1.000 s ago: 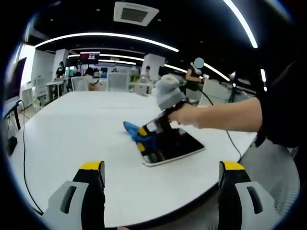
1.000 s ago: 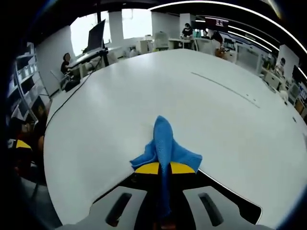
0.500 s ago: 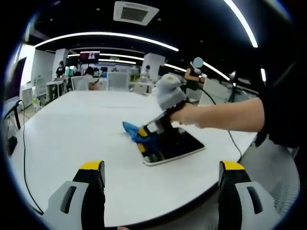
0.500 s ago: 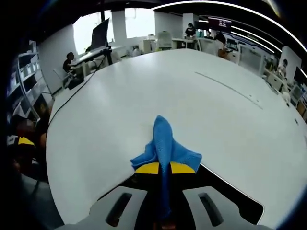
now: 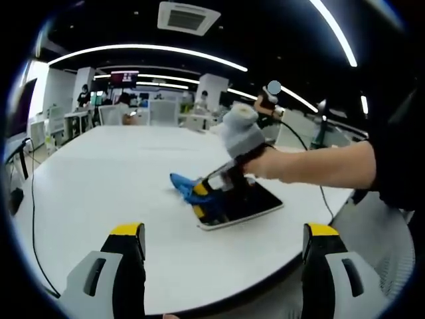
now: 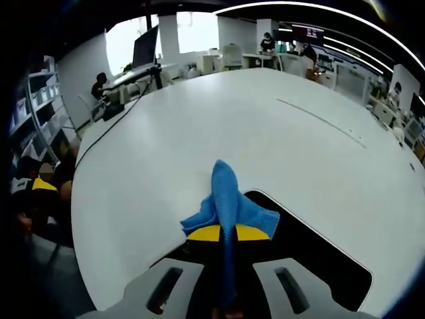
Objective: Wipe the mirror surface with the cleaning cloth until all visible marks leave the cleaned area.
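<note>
The right hand-held gripper (image 6: pixel 228 234) was clamped on a blue cleaning cloth (image 6: pixel 228 206), its yellow-tipped jaws drawn together with the cloth pinched between them and bunched forward past the tips. In the right gripper view the cloth rested on the near part of the mirror (image 6: pixel 312 266), a dark rectangular panel with a pale edge that lay flat on the white worktop (image 6: pixel 199 133). In the left gripper view the same right hand-held gripper (image 5: pixel 202 193) came in from the right, held by a person's hand (image 5: pixel 265 163) on a bare forearm, and slanted down so that the cloth (image 5: pixel 184 184) met the mirror's (image 5: pixel 255 203) far-left corner, part of the cloth spilling off onto the worktop (image 5: pixel 99 179). The mirror sat near the worktop's right edge. The left hand-held gripper (image 5: pixel 226 246) hung near the worktop's near edge, well apart from the mirror, its two yellow-tipped jaws wide apart and gripping nothing. Desks, chairs and seated people stood in the office behind.
</note>
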`<act>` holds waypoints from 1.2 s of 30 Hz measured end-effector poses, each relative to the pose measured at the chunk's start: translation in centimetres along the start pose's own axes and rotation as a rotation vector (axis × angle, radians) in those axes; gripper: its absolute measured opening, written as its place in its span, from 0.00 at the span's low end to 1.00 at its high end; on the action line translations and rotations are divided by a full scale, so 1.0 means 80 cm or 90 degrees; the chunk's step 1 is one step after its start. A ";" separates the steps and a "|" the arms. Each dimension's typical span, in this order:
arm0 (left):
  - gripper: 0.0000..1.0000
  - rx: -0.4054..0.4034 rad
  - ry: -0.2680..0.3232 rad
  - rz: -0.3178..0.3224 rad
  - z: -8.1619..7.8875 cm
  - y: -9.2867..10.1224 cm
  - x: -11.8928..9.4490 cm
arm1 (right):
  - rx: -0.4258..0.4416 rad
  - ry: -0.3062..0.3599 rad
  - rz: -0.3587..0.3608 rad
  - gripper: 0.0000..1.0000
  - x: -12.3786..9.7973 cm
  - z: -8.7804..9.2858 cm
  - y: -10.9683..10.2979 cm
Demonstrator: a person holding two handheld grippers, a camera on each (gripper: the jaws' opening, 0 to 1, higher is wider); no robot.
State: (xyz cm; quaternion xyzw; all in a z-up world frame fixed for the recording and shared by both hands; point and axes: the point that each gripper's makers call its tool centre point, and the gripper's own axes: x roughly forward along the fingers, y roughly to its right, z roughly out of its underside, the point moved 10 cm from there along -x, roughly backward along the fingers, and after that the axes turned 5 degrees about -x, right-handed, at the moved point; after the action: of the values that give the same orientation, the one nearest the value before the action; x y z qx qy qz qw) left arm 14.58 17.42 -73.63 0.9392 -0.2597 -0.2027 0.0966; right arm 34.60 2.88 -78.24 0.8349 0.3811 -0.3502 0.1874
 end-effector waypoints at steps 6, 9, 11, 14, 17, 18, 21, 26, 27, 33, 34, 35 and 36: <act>0.99 -0.001 0.001 0.000 0.000 0.000 0.000 | 0.004 0.001 -0.004 0.00 -0.004 0.004 -0.005; 0.99 -0.001 0.001 0.000 0.000 0.000 0.000 | 0.001 0.000 -0.005 0.00 -0.004 0.003 -0.006; 0.99 -0.001 0.001 0.000 0.000 0.000 0.000 | 0.002 -0.001 -0.006 0.00 -0.004 0.004 -0.005; 0.99 -0.002 0.001 0.001 0.000 0.000 0.000 | 0.001 -0.001 -0.007 0.00 -0.003 0.004 -0.005; 0.99 -0.003 -0.001 0.001 0.001 0.000 0.000 | -0.003 -0.002 -0.006 0.00 -0.004 0.004 -0.005; 0.99 -0.003 -0.001 0.001 0.001 0.000 0.000 | -0.004 -0.002 -0.006 0.00 -0.004 0.004 -0.005; 0.99 -0.004 -0.001 0.000 0.001 0.000 -0.001 | -0.010 -0.003 -0.008 0.00 -0.004 0.004 -0.005; 0.99 -0.006 0.000 -0.001 0.001 0.000 -0.001 | -0.040 0.005 -0.014 0.00 -0.005 0.006 -0.006; 0.99 -0.006 0.000 -0.001 0.001 -0.001 -0.001 | -0.043 0.005 -0.014 0.00 -0.005 0.007 -0.003; 0.99 -0.006 0.000 -0.001 0.001 -0.001 -0.001 | -0.039 0.003 -0.014 0.00 -0.008 0.010 0.002; 0.99 -0.006 0.000 -0.001 0.001 0.000 -0.001 | -0.039 0.004 -0.014 0.00 -0.009 0.012 0.004; 0.99 -0.007 0.000 -0.002 0.001 0.000 -0.002 | -0.038 0.004 -0.014 0.00 -0.009 0.012 0.006; 0.99 -0.007 0.000 -0.002 0.001 0.000 -0.002 | -0.039 0.004 -0.014 0.00 -0.010 0.014 0.008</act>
State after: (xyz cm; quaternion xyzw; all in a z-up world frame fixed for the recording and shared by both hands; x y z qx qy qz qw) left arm 14.42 17.52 -73.68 0.9392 -0.2570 -0.2039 0.1015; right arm 34.25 1.46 -78.39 0.8257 0.4011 -0.3378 0.2079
